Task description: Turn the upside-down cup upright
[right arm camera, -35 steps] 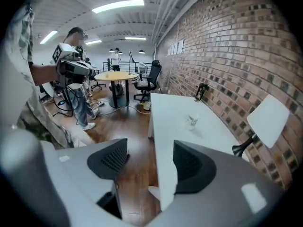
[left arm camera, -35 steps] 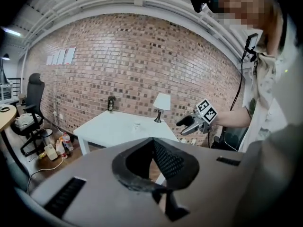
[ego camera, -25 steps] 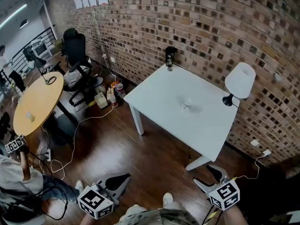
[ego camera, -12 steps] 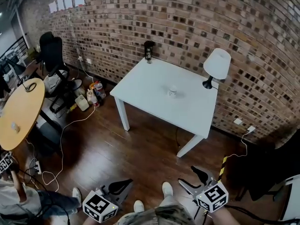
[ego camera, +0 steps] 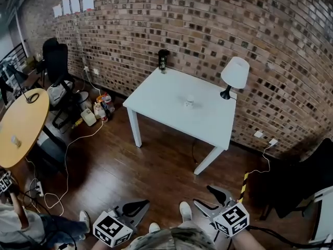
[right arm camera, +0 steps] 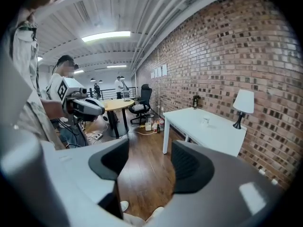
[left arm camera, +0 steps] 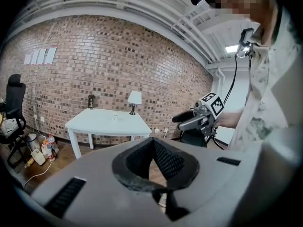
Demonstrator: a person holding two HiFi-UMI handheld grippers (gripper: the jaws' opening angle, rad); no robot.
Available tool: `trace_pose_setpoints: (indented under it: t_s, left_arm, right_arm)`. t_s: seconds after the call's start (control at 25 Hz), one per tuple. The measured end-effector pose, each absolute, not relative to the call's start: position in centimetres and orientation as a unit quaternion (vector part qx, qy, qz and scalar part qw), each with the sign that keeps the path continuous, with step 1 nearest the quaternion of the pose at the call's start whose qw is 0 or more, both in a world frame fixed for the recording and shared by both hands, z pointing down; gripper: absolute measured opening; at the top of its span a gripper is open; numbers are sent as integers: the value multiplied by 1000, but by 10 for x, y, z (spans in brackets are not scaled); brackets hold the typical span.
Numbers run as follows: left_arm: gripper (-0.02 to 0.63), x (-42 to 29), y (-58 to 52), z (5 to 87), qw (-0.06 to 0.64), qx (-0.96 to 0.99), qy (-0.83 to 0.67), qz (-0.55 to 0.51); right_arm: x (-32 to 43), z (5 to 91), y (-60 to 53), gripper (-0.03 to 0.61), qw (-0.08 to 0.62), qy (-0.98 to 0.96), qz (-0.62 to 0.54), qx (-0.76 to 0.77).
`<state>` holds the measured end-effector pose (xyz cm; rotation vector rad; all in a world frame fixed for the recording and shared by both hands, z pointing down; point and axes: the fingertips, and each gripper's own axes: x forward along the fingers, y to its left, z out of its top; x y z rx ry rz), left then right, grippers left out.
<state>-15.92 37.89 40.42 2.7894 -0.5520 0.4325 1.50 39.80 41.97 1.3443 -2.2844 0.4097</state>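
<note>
A small pale cup [ego camera: 190, 102] stands near the middle of the white table [ego camera: 171, 113], far ahead of me; whether it is upside down is too small to tell. It also shows as the cup [left arm camera: 114, 117] in the left gripper view and the cup [right arm camera: 204, 121] in the right gripper view. Both grippers hang low over the wooden floor, well short of the table. My left gripper [ego camera: 143, 204] [left arm camera: 152, 141] has its pads meeting at the tip, with nothing held. The jaws of my right gripper [ego camera: 204, 197] [right arm camera: 149, 148] are apart and closing, with nothing between them.
On the table, a white lamp [ego camera: 234, 74] stands at the far right and a dark bottle [ego camera: 163, 60] at the back corner by the brick wall. A round wooden table [ego camera: 21, 124], an office chair [ego camera: 57, 61], floor cables and bottles [ego camera: 99, 108] lie left. Another person [ego camera: 15, 223] is bottom left.
The head view has swung, so the white table sits further left and a little smaller in the picture. The right gripper has drifted left and the left gripper slightly right along the bottom edge.
</note>
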Motion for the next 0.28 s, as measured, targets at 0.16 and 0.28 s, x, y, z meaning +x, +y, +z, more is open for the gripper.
trace_pose_setpoints:
  t_s: [0.16,0.28]
  left_arm:
    - [8,-170,387,404,134,961,-188,150]
    - [8,-181,392,404,139,960,-189,151]
  right_arm:
    - [5,416,402,279,232,-829,147,487]
    - [-5,411,403,279,234,-830,142,486]
